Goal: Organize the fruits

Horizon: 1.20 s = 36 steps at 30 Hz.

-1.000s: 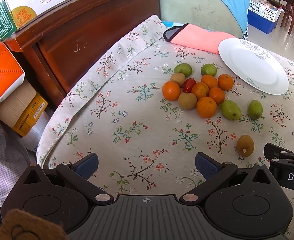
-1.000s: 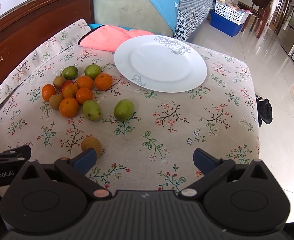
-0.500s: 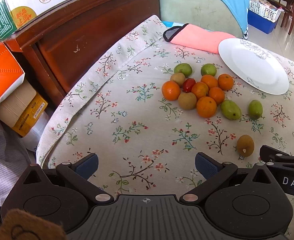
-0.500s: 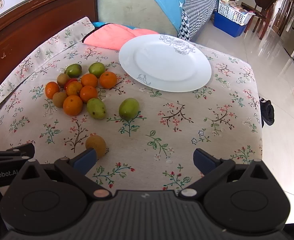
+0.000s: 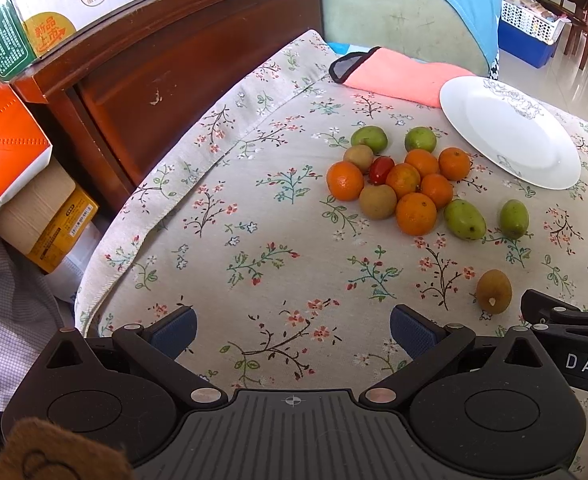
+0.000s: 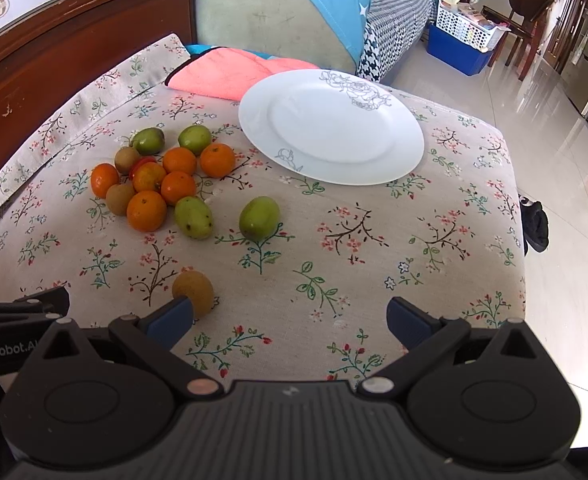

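Both views are bright with daylight entering from 1 to 3 o'clock. The tiled floor carries strong glare at 3 o'clock and is nearly washed out. The white plate is bright but keeps its detail. Fruits cast short, soft shadows. Focus is sharp at centre; fisheye bending and dark corners mark the edges

1. The left wrist view looks forward and down from low over the near left of the flower-printed cloth.
2. The right wrist view faces likewise, apparently slightly nearer the round white plate.
3. Both share the cloth, plate and clustered orange and green fruits.
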{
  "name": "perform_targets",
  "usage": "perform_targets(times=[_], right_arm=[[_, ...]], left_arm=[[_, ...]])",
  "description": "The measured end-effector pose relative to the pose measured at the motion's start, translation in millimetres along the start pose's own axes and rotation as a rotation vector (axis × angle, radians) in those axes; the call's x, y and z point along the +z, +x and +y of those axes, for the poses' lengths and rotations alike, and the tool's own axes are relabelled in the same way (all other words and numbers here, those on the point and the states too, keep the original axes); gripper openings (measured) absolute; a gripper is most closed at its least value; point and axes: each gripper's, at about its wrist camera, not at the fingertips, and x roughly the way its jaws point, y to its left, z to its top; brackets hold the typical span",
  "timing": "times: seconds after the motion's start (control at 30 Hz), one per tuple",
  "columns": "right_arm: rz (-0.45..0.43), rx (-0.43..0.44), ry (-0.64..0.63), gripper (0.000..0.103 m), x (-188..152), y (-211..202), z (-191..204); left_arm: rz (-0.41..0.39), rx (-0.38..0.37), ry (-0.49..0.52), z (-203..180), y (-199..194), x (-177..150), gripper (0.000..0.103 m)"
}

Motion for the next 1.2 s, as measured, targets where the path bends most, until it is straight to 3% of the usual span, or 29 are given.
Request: perform_targets(times=[0.9, 1.2], right_arm=[[-0.009, 0.004, 0.008, 0.102, -1.4, 1.1, 0.5], [-0.020, 0.080, 0.089, 0.102, -5.7, -4.5, -25.5]], left_arm=[[0.003, 0.003, -0.002, -1.1, 0.7, -0.9, 0.102], [0.014, -0.032, -0.022, 6.5, 3.0, -4.2, 0.103]])
